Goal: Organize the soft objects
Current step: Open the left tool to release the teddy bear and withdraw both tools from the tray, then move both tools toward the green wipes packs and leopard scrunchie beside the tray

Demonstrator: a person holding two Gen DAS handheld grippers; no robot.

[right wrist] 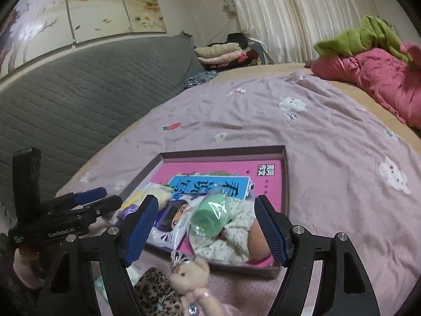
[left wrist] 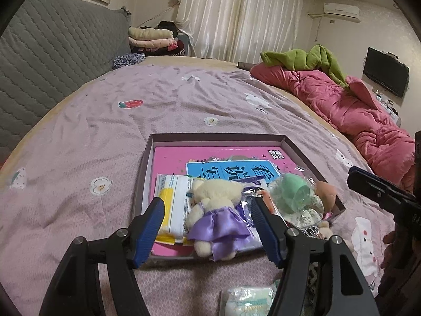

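We are holding the left gripper (left wrist: 208,221) over the near edge of a shallow box (left wrist: 218,139) lying on the bed (left wrist: 105,137), its jaws released, gripping nothing. Beneath them a cream teddy in a purple dress (left wrist: 214,213) is lying inside the box, partly over a white-and-yellow packet (left wrist: 172,205) and a pink book (left wrist: 184,158). We are keeping the right gripper (right wrist: 206,230) spread wide too, above a wrapped doll with a green hat (right wrist: 214,217) in the box's near right corner. A small pink bear (right wrist: 190,272) is lying outside the box on the bed.
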